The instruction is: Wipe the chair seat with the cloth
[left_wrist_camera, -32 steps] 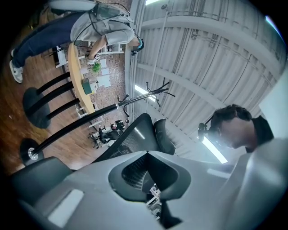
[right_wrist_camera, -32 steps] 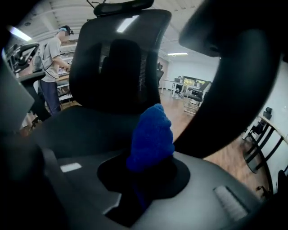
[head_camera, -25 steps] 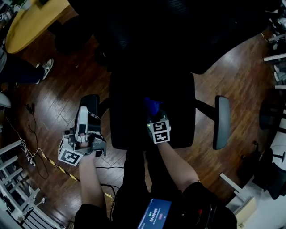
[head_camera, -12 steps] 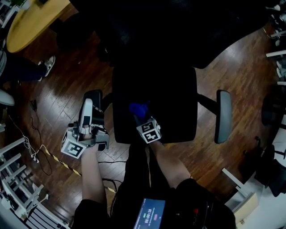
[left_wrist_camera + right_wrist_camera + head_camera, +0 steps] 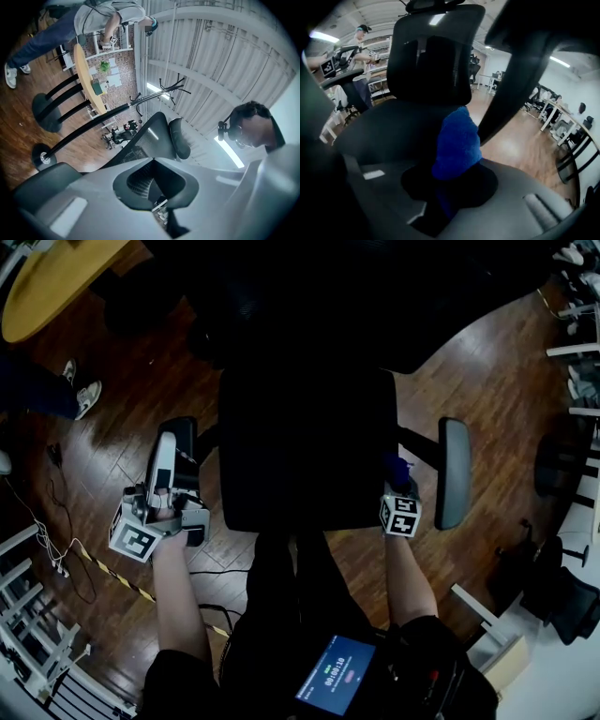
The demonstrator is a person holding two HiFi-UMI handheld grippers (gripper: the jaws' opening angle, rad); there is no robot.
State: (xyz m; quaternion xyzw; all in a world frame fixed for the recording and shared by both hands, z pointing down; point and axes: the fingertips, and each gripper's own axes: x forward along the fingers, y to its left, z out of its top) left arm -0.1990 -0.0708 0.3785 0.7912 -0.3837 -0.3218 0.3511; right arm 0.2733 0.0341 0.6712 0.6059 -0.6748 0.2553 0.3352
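**Cloth at the seat's right edge**

The right gripper [image 5: 398, 484] is clamped on a bunched blue cloth [image 5: 397, 468], which sticks out ahead of the jaws so that the soft wad, not the gripper, meets the upholstery. In the head view the cloth sits at the right border of the black chair seat [image 5: 305, 446], in the gap beside the right armrest [image 5: 454, 472], probably the far end of a sideways stroke. The left gripper [image 5: 165, 454] is closed on nothing and held out by the chair's left side, clear of the seat, leaving the wiping path free
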